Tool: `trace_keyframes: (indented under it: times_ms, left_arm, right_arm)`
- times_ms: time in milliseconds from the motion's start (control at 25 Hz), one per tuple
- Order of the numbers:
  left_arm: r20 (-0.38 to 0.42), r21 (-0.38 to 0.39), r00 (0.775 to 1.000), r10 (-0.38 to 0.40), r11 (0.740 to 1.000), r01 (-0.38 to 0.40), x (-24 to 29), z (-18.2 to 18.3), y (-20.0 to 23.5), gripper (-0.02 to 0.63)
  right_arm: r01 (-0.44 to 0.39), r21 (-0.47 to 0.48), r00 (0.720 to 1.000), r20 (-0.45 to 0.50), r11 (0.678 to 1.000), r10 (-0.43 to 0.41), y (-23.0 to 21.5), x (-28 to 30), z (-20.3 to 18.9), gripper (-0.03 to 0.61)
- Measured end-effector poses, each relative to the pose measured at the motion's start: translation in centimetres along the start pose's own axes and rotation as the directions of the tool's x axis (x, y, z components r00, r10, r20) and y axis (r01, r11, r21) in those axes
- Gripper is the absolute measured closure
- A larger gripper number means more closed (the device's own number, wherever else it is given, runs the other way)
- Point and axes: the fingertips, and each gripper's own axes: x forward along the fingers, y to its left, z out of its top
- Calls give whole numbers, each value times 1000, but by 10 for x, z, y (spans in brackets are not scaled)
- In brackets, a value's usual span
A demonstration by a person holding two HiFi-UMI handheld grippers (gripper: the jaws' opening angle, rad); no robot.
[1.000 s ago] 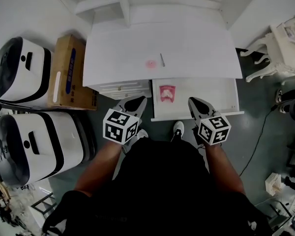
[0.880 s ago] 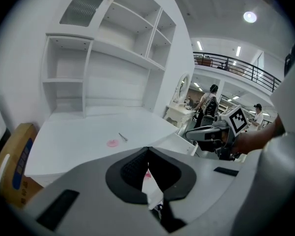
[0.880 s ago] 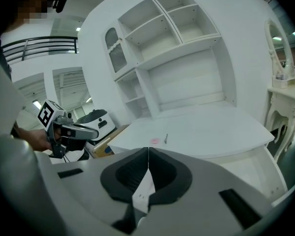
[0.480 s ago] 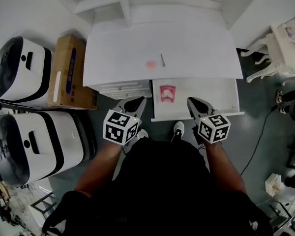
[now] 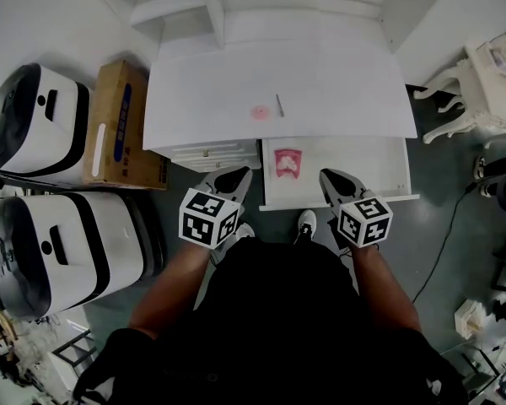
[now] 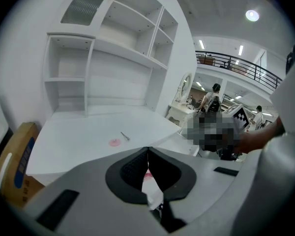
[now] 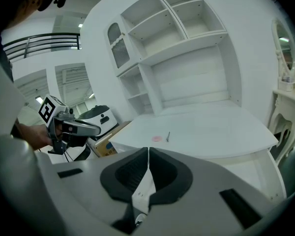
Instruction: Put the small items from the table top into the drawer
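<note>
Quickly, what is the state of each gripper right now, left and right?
Left gripper: closed, holding nothing.
Right gripper: closed, holding nothing.

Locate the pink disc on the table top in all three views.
Head view: pink disc near the front edge of the table top, slightly left of centre.
Left gripper view: pink disc left of centre, just below mid-height.
Right gripper view: pink disc near centre, just below mid-height.
Shared landmark: the thin grey pin lies just right of it in every view.
</note>
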Motion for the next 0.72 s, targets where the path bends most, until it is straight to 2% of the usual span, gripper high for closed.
trace_keyframes:
  times_ms: [440, 720]
  left_arm:
    - [-2, -30, 999, 41, 999, -41, -3, -8, 9, 603]
    - [2, -69, 998, 65, 996, -64, -10, -17, 20, 603]
  right_arm:
    - [-11, -25, 999, -37, 1000, 10, -1, 21, -6, 548]
    - [4, -151, 996, -90, 989, -18, -6, 68, 0, 548]
